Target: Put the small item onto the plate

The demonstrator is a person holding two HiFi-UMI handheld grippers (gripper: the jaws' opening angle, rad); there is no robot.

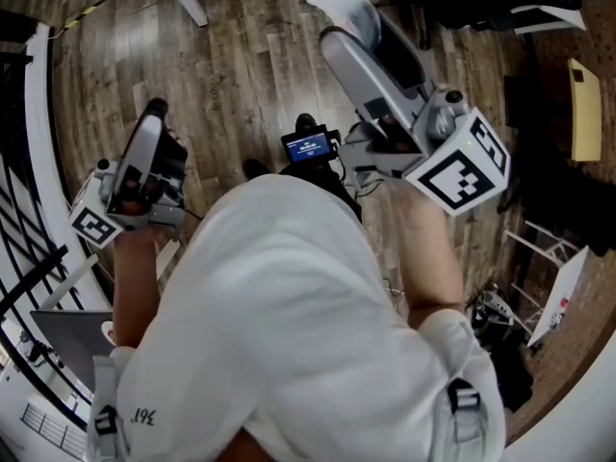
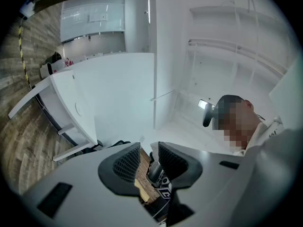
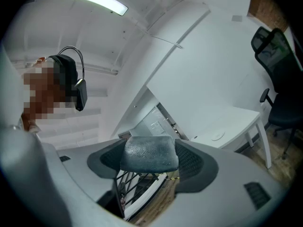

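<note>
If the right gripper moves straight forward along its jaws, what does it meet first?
Probably the white wall ahead; nothing nearer shows beyond the small grey item held in the right gripper, but depth is unclear.

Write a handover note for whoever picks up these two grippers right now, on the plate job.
Left gripper: jaws slightly apart, nothing between them.
Right gripper: shut on the small grey item.
Both are held up in the air over the wooden floor, not at a work surface.
Plate: not in any view.
Done: the item is in the grip.
Left: find the plate, set the item on it, release.
</note>
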